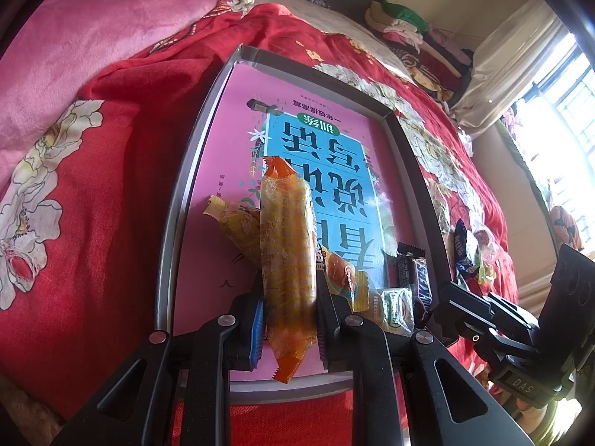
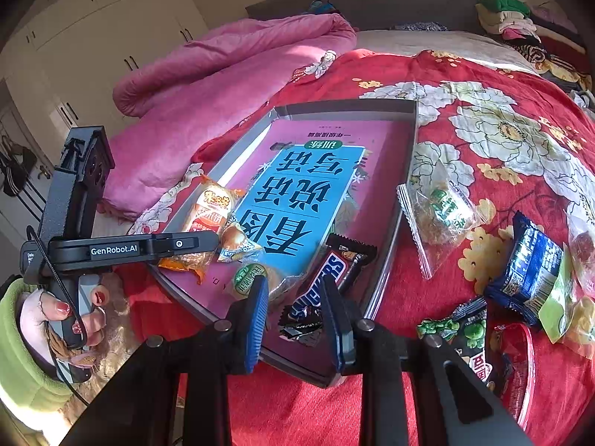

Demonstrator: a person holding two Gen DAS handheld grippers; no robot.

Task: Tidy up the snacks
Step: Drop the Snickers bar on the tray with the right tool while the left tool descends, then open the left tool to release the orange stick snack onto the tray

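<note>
Red floral bedding (image 2: 465,85) covers the bed where all this lies, with a grey tray (image 2: 399,219) set on it and a pink book (image 1: 238,119) flat inside the tray. Nearest the left camera, the left hand-held gripper (image 1: 288,297) is clenched on a long orange snack packet (image 1: 288,256), gripped across its lower half with the crimped ends sticking out past both pads, over the near part of the tray. That packet looks light, its film slick and crinkly, and the biscuit inside likely snaps under a hard squeeze, so a gentle hold across the filled middle suits it better than the slippery end seals. Just behind it sit a yellow packet (image 1: 238,230) and an orange bun packet (image 1: 336,271). In the right view, the right hand-held gripper (image 2: 295,319) is released, its jaws spread to either side of a chocolate bar (image 2: 327,278) that lies in the tray's near corner; whether the pads touch it I cannot tell. Firm and compact, the bar should take a pinch across its width. Farther right on the bedding lie a clear bag (image 2: 438,215), a blue packet (image 2: 528,271) and a green pea packet (image 2: 465,330), not yet sorted. Beyond, a pink quilt (image 2: 230,70) is heaped.
</note>
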